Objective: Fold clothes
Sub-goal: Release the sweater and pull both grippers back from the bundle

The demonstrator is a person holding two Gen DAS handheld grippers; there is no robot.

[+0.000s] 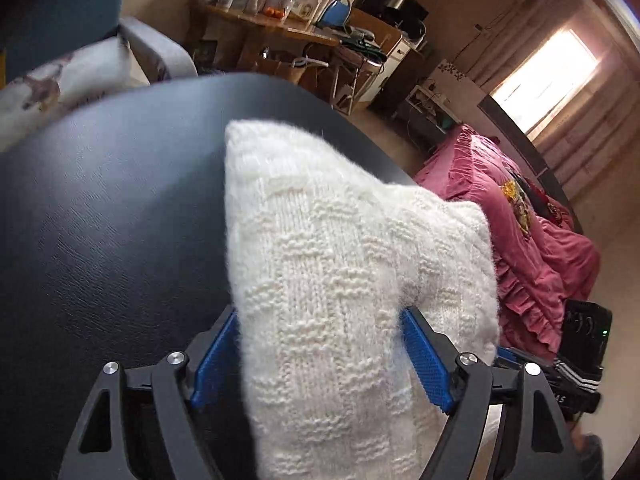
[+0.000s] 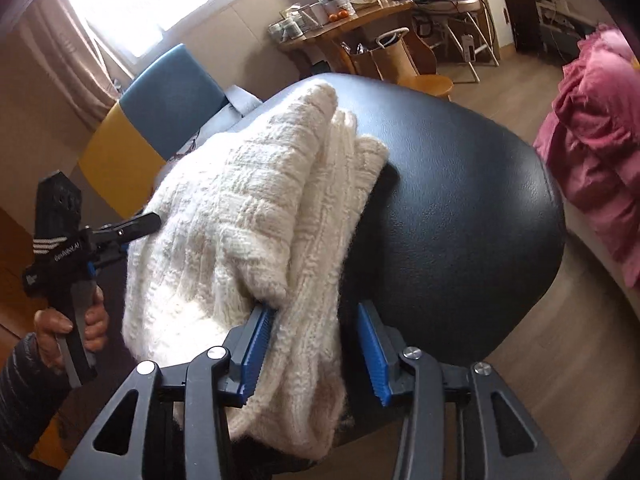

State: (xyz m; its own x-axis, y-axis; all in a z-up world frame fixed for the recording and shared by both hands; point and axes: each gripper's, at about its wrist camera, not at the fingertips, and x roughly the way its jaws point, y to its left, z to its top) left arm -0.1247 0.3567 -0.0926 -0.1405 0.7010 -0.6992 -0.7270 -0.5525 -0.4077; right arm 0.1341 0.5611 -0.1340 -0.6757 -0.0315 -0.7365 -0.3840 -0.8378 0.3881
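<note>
1. Right now your left gripper (image 1: 320, 336) has its blue pads (image 1: 424, 360) spread wide, with a fold of the white knitted sweater (image 1: 352, 260) bunched between them; whether they actually pinch the knit cannot be told.
2. Your right gripper (image 2: 316, 340) stands likewise wide, and a thick roll of sweater (image 2: 256, 200) lies against its left pad with a gap at the other.
3. Most of the garment rests heaped on the black padded table (image 2: 460, 200).
4. Your left hand (image 2: 72, 324) grips its tool's handle beside the sweater's edge.
5. Beyond the table lies pink bedding (image 1: 532, 248).
</note>
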